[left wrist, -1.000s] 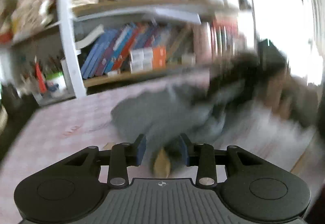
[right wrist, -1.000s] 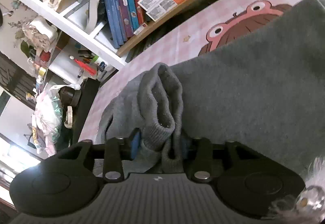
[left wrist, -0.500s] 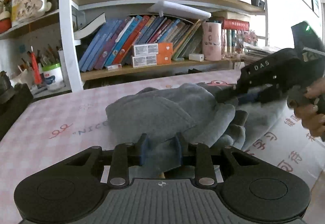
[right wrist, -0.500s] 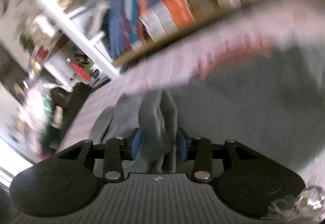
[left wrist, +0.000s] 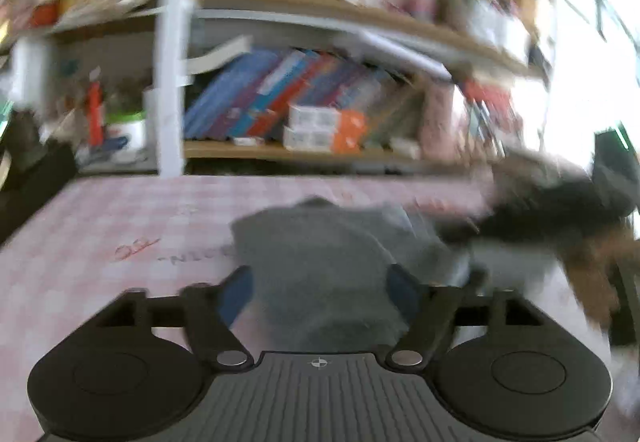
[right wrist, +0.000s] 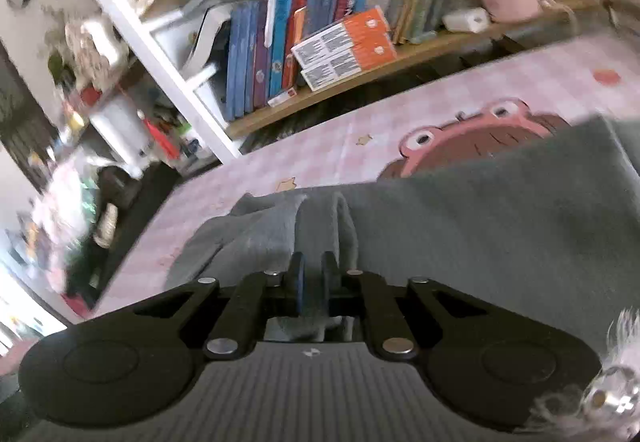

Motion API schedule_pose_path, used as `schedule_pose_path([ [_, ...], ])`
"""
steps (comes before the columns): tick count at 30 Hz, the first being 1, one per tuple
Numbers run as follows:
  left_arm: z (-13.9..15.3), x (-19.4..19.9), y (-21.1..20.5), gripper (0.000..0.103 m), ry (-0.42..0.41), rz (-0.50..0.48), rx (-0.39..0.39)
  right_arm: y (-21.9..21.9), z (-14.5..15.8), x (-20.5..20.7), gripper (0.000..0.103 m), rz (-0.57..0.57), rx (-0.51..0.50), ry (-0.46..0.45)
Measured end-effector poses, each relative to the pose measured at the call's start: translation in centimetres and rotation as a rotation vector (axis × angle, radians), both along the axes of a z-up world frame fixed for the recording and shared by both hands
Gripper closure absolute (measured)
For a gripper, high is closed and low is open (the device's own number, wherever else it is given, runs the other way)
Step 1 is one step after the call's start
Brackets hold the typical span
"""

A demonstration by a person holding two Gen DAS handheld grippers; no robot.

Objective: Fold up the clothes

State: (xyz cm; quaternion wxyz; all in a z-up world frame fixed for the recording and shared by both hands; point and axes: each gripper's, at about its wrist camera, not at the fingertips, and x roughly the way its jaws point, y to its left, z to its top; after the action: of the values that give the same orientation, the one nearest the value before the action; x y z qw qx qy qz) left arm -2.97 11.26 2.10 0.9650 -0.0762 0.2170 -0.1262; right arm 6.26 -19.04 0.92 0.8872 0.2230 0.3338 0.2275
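Grey garment (right wrist: 480,226) lies spread on the pink checked tablecloth (right wrist: 320,161), on the near side of the bookshelf (right wrist: 320,21), covering the lower part of the cartoon face (right wrist: 476,129) printed on the cloth. My right gripper (right wrist: 313,270) has its blue pads drawn close together, pinching a raised fold of the garment at its left edge. My left gripper (left wrist: 320,292) has its fingers (left wrist: 236,294) spread wide apart, with a bunched part of the grey garment (left wrist: 328,250) lying between them; the view is blurred and I cannot tell whether either pad touches the fabric. From the left wrist, my right hand and its dark tool (left wrist: 560,209) appear just right of the garment, smeared by motion.
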Motion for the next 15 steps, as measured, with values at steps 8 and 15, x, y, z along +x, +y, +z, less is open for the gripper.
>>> schedule_pose_path([
  [8,-3.4,6.7,3.8,0.027,0.309,0.026,-0.332,-1.7,-0.7,-4.3,0.090,0.002,-0.003,0.024],
  [15,-2.2,6.2,3.1,0.076,0.180,-0.081,-0.412,-1.0,-1.5,-4.4,0.084,-0.019,-0.014,0.035],
])
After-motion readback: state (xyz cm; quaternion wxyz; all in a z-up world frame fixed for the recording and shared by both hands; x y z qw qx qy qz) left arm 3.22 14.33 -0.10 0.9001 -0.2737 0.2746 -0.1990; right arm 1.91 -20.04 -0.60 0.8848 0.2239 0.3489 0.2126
